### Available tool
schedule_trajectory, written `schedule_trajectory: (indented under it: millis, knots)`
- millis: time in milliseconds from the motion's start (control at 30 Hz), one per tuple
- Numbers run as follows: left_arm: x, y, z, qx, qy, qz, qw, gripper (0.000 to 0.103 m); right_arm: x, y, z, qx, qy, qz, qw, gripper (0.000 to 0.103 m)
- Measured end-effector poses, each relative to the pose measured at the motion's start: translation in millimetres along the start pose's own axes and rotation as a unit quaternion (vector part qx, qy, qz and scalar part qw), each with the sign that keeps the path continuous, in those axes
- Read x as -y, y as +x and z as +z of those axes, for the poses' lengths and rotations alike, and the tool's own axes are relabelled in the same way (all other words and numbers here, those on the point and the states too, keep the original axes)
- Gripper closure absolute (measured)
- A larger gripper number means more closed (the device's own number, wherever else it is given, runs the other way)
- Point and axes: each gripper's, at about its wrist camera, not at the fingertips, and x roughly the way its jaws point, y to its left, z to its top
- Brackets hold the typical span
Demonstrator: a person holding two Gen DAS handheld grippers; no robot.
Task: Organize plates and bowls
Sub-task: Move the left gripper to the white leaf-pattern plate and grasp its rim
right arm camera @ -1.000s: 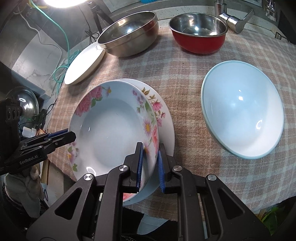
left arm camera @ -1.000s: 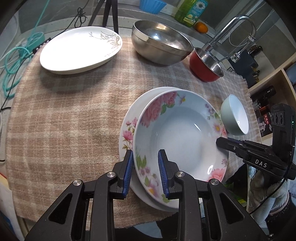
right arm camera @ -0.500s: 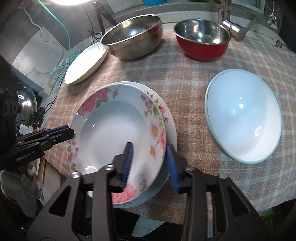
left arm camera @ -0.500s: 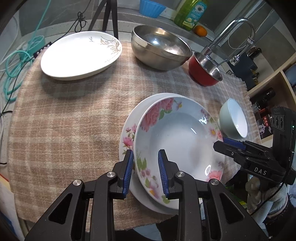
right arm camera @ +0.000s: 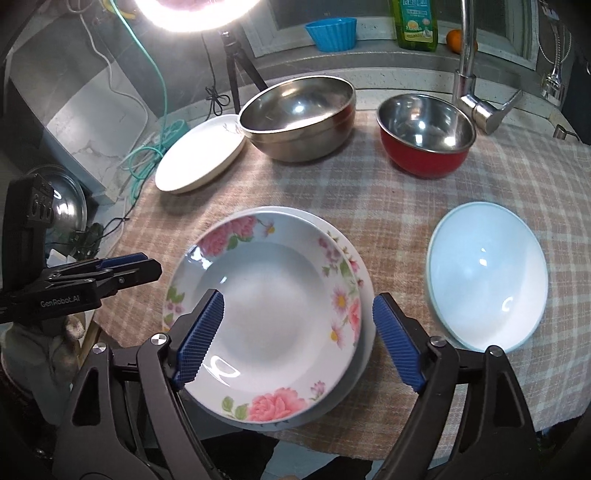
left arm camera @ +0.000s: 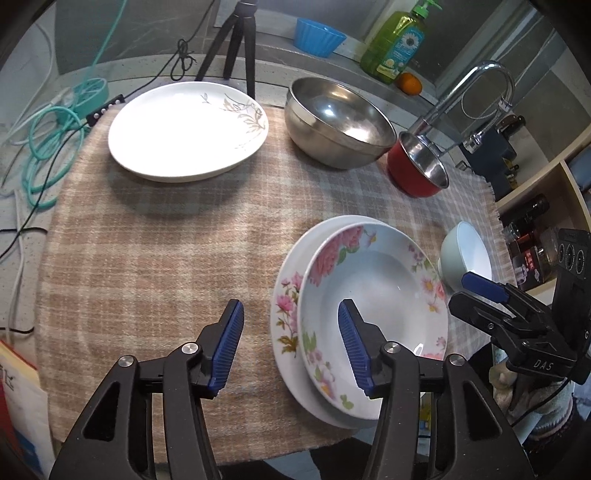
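Stacked flowered plates [right arm camera: 273, 295] overhang the checked cloth's [left arm camera: 155, 258] near edge, bare cloth to their left, as the left gripper [left arm camera: 291, 347] and right gripper [right arm camera: 299, 336], jaws just spread, pinch nothing.

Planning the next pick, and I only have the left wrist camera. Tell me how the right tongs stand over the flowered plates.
Observer: The right tongs are open and have just been opening. The near edge of the flowered plates lies between the pads, and neither pad presses on it.
Operator: Now check the pale blue bowl. The right tool hides part of it here.
Observer: The pale blue bowl stands upright on the checked cloth, apart from the flowered plates, and it is empty.
Operator: Report what lights the scene.
Observer: A ring light glows above the tripod.
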Motion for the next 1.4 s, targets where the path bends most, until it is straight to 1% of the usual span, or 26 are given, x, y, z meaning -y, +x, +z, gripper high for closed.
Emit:
schedule_trajectory:
  millis: [100,167,267,367,467,600,767,833,900,933,967,1033,1100,1133,1167,1200,1233,1267,1333,1400]
  knots:
    - [-7.5,-4.4,4.0,0.005,-0.002,-0.001,1.0000,0.051,-7.5,-2.7,6.9,0.017,-0.003,0.007,1.000,0.015]
    - [-12.1,-7.5,7.4,0.010,-0.002,0.002,0.9999,0.051,-14.3,-4.4,13.2,0.032,-0.010,0.012,0.999,0.010]
    - [-22.6,-13.3,15.4,0.017,-0.002,0.004,0.9998,0.051,-26.5,-7.7,23.1,0.060,-0.023,0.020,0.998,0.010]
    - [-36.5,-21.5,27.0,0.029,-0.002,0.010,0.9995,0.051,-38.7,-6.2,33.0,0.073,-0.027,0.032,0.996,0.010]
    - [-50.9,-29.4,40.5,0.041,-0.001,0.021,0.9989,0.051,-53.4,1.3,45.5,0.064,-0.034,0.042,0.996,0.009]
    - [-71.4,-37.3,62.7,0.052,0.006,0.029,0.9982,0.051,-73.1,12.0,58.4,0.058,-0.037,0.032,0.997,0.009]
    - [-96.8,-37.3,91.2,0.055,0.015,0.034,0.9978,0.051,-90.4,36.0,74.4,0.034,-0.031,0.027,0.999,0.009]
    - [-106.2,-34.5,101.7,0.055,0.017,0.034,0.9978,0.051,-95.2,45.4,81.5,0.031,-0.020,0.028,0.999,0.009]
    - [-115.3,-30.9,111.9,0.054,0.020,0.035,0.9978,0.051,-97.6,55.5,88.6,0.027,-0.003,0.031,0.999,0.013]
    - [-118.6,-28.9,115.2,0.053,0.021,0.032,0.9979,0.051,-98.6,60.3,91.6,0.023,0.004,0.033,0.999,0.018]
    - [-122.1,-26.3,119.2,0.051,0.023,0.029,0.9980,0.051,-99.8,65.7,94.5,0.019,0.011,0.034,0.999,0.020]
    - [-130.1,-20.4,127.9,0.048,0.021,0.028,0.9983,0.052,-101.1,77.7,99.7,0.010,0.024,0.038,0.999,0.022]
    - [-136.7,-14.1,135.8,0.045,0.021,0.025,0.9985,0.053,-102.1,87.9,103.6,0.005,0.033,0.036,0.999,0.026]
    - [-139.6,-10.6,139.7,0.043,0.021,0.026,0.9985,0.053,-101.6,94.4,105.7,0.000,0.040,0.033,0.999,0.031]
    - [-141.8,-7.2,143.1,0.041,0.021,0.026,0.9986,0.053,-99.9,101.0,108.0,-0.006,0.049,0.032,0.998,0.037]
    - [-144.2,-3.9,146.8,0.039,0.021,0.024,0.9987,0.053,-97.8,106.8,109.9,-0.013,0.058,0.034,0.998,0.041]
    - [-146.0,-0.5,150.3,0.036,0.022,0.022,0.9988,0.054,-95.3,112.4,111.6,-0.019,0.068,0.037,0.997,0.047]
    - [-146.8,2.8,153.2,0.034,0.025,0.023,0.9988,0.055,-92.8,118.5,113.4,-0.026,0.078,0.038,0.996,0.050]
    - [-149.2,9.3,159.8,0.031,0.028,0.022,0.9989,0.057,-89.8,125.5,116.2,-0.031,0.088,0.034,0.995,0.050]
    - [-155.0,18.2,166.9,0.023,0.021,0.018,0.9993,0.063,-88.0,132.3,118.9,-0.035,0.095,0.033,0.994,0.052]
